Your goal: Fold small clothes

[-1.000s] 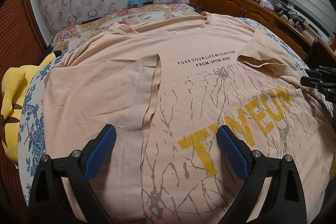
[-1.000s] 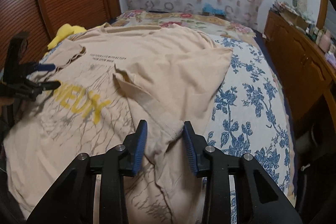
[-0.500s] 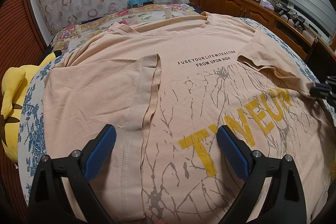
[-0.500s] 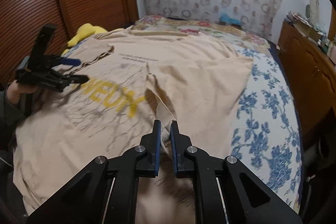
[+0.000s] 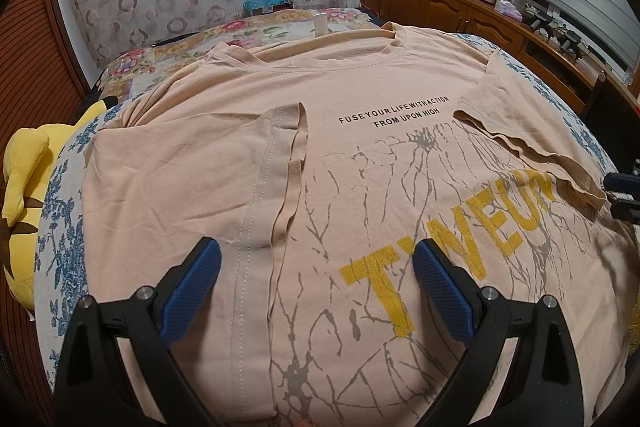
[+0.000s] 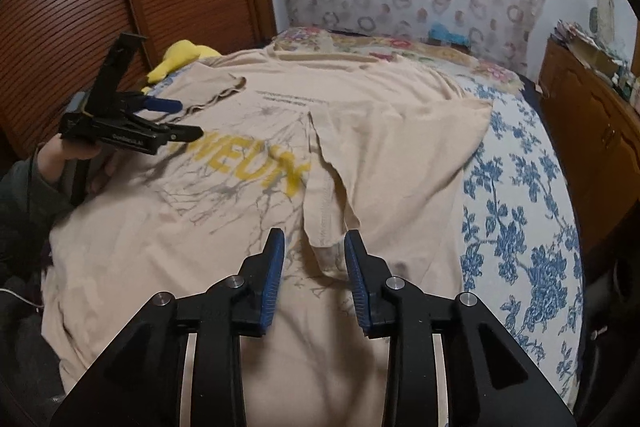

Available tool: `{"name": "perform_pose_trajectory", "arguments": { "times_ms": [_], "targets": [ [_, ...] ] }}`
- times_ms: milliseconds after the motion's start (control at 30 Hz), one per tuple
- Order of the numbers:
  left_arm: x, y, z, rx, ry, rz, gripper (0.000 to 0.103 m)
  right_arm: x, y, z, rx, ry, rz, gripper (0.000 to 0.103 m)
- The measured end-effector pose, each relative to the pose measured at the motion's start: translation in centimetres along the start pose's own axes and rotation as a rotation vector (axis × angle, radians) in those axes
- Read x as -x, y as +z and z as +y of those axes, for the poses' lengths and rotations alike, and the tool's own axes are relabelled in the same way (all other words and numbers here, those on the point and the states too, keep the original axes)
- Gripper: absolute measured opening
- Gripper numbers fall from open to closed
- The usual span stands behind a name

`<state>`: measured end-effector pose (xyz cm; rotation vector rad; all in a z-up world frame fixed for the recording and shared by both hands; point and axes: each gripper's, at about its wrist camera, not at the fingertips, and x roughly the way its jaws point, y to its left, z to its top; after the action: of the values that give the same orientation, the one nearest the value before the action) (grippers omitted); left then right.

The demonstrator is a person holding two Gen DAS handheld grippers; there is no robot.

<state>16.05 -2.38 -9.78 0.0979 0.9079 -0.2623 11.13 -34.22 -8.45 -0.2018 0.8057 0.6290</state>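
A peach T-shirt (image 5: 360,155) with yellow letters and black text lies front up on the bed; it also shows in the right wrist view (image 6: 224,211). Both sleeves are folded inward: one (image 5: 276,163) at the left, one (image 5: 520,131) at the right. My left gripper (image 5: 316,287) is open and empty above the shirt's lower part; it also shows in the right wrist view (image 6: 176,119). My right gripper (image 6: 314,267) is open, with the hem of the folded sleeve (image 6: 326,223) lying between its fingers, not gripped. Its tips show at the left wrist view's right edge (image 5: 624,195).
A yellow plush toy (image 5: 24,195) lies at the bed's left edge. A blue floral sheet (image 6: 520,211) covers the bed. A wooden cabinet (image 5: 460,11) with clutter runs along the right side. A wooden slatted door (image 6: 80,7) stands at the left.
My right gripper closed on the sleeve hem, carried it inward over the shirt, then opened and let it drop. My left gripper has not moved.
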Motion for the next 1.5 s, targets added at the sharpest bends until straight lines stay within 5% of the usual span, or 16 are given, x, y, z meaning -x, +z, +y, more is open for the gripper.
{"name": "perform_pose_trajectory", "arguments": {
  "times_ms": [167,367,533,700,1000,1167,1500],
  "targets": [
    [0.0,0.0,0.0,0.000,0.000,0.001,0.098,-0.1,1.0,-1.0,-0.045,-0.012,-0.034,0.030],
    [0.0,0.0,0.0,0.000,0.000,0.000,0.098,-2.9,1.7,-1.0,-0.047,-0.022,0.024,0.030],
    [0.0,0.0,0.4,0.012,-0.004,0.000,0.098,-3.7,1.8,1.1,-0.002,0.075,0.054,0.030],
    [1.2,0.1,2.3,0.072,-0.023,-0.039,0.098,-3.4,2.5,1.2,0.021,0.059,0.045,0.030],
    [2.9,1.7,8.2,0.122,0.088,-0.123,0.098,-4.5,6.2,-4.0,-0.002,-0.074,0.022,0.031],
    [1.8,2.6,11.9,0.161,0.123,-0.109,0.098,-6.3,8.0,-7.8,-0.036,-0.149,0.035,0.053],
    [-0.3,3.4,16.1,0.204,0.135,-0.082,0.097,-10.1,9.7,-13.2,-0.072,-0.238,0.091,0.055]
  ]
}}
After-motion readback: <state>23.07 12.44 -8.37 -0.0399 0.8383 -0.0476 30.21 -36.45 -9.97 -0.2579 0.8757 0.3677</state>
